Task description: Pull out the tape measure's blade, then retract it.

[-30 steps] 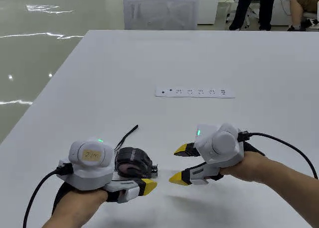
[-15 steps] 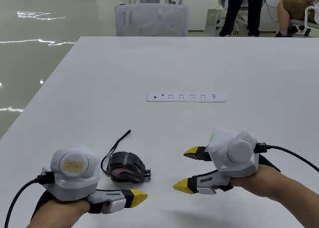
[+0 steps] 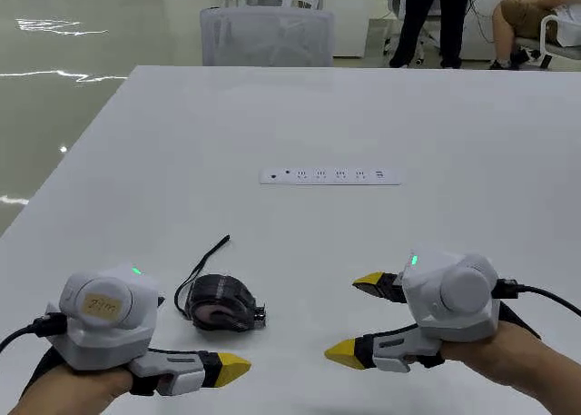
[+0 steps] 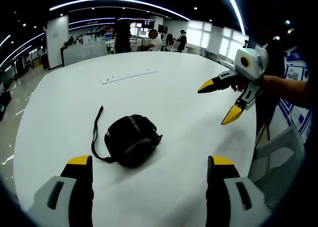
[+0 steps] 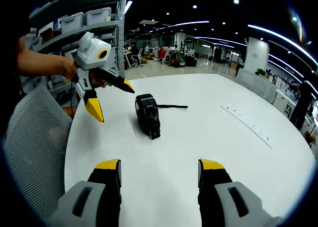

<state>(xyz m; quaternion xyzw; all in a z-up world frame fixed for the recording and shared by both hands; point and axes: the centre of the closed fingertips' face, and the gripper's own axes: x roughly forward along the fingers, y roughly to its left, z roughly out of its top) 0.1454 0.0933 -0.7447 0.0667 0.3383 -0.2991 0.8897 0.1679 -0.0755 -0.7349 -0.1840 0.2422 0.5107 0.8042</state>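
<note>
A black tape measure [image 3: 221, 303] with a thin black wrist strap lies on the white table [image 3: 300, 115], its blade pulled in. My left gripper [image 4: 150, 161] is open, its yellow tips spread just short of the tape measure [image 4: 131, 139]. In the head view one of its fingertips [image 3: 231, 368] shows near the table's front edge. My right gripper [image 3: 354, 315] is open too, to the right of the case, and holds nothing. In the right gripper view the tape measure [image 5: 148, 113] lies ahead of the right gripper [image 5: 159, 165], with the left gripper [image 5: 112, 100] beyond it to the left.
A white power strip [image 3: 329, 175] lies flat on the table beyond the tape measure. A grey mesh chair [image 3: 266, 35] stands at the far edge, and people are behind it in the room. Bare tabletop lies all around the tape measure.
Both grippers have drawn back from the tape measure, the left one to the left and nearer the person, the right one to the right. The tape measure has not moved.
</note>
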